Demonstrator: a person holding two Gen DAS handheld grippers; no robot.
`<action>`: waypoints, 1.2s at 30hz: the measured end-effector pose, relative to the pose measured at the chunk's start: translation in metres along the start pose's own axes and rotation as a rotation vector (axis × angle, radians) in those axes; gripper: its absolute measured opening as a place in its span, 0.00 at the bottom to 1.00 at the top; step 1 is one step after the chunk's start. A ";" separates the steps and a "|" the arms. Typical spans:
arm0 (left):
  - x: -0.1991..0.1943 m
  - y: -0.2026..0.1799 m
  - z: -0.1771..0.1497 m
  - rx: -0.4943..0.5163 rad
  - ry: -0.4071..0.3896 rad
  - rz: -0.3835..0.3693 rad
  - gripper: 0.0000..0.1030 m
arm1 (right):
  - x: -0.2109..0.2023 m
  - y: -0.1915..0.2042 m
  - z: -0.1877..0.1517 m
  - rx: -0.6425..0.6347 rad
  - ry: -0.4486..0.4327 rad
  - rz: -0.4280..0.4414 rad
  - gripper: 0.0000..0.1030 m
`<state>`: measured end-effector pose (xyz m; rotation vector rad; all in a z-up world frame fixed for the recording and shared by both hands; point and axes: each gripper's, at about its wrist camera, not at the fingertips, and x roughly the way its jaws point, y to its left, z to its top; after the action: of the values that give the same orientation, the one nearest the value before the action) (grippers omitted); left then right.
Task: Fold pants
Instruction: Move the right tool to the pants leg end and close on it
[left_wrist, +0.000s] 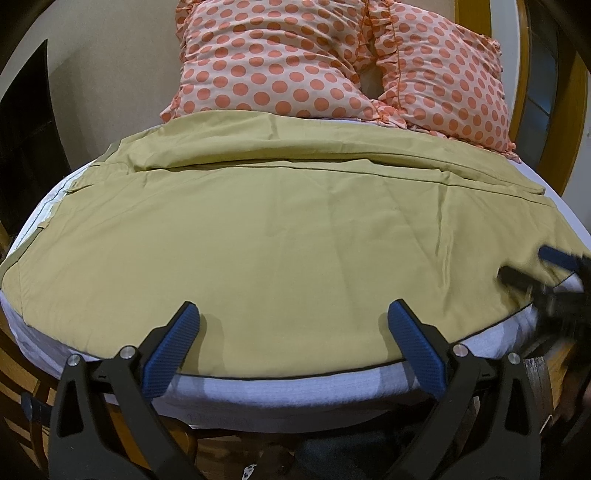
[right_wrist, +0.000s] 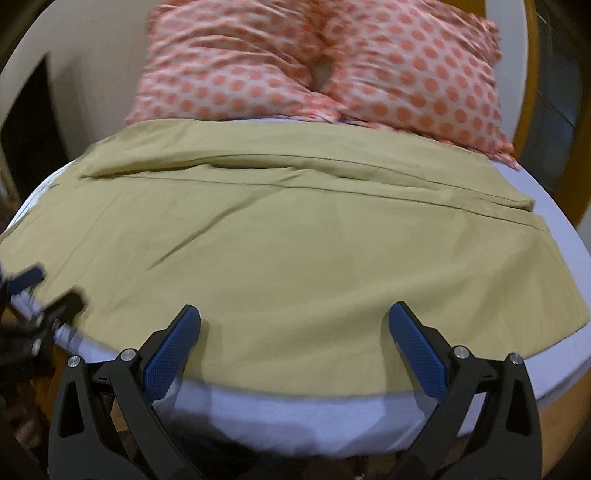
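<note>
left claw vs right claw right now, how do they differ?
Position: the left claw is over the near hem toward the waist end of the pants; the right claw is over the same hem nearer the leg-cuff end.
Sharpness: the left wrist view is crisp, while the right wrist view is blurred, suggesting the right claw is moving.
Shared: both are open, blue pads apart, holding nothing, low over the near edge of the bed.

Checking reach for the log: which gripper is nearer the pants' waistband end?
Left. The left gripper hovers toward the waistband side of the pants; the right gripper hovers toward the cuffs.
</note>
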<state>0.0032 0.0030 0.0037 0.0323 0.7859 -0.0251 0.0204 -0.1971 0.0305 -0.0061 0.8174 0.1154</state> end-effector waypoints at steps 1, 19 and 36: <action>0.000 0.002 0.003 0.001 -0.001 0.007 0.98 | -0.002 -0.017 0.019 0.048 -0.022 -0.018 0.99; 0.002 0.044 0.053 -0.031 -0.133 0.121 0.98 | 0.197 -0.262 0.214 0.945 0.134 -0.475 0.62; 0.018 0.063 0.054 -0.094 -0.096 0.110 0.98 | 0.205 -0.314 0.176 0.831 -0.048 -0.321 0.05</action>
<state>0.0564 0.0636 0.0307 -0.0145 0.6874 0.1136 0.3206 -0.4794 -0.0109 0.6438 0.7581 -0.5301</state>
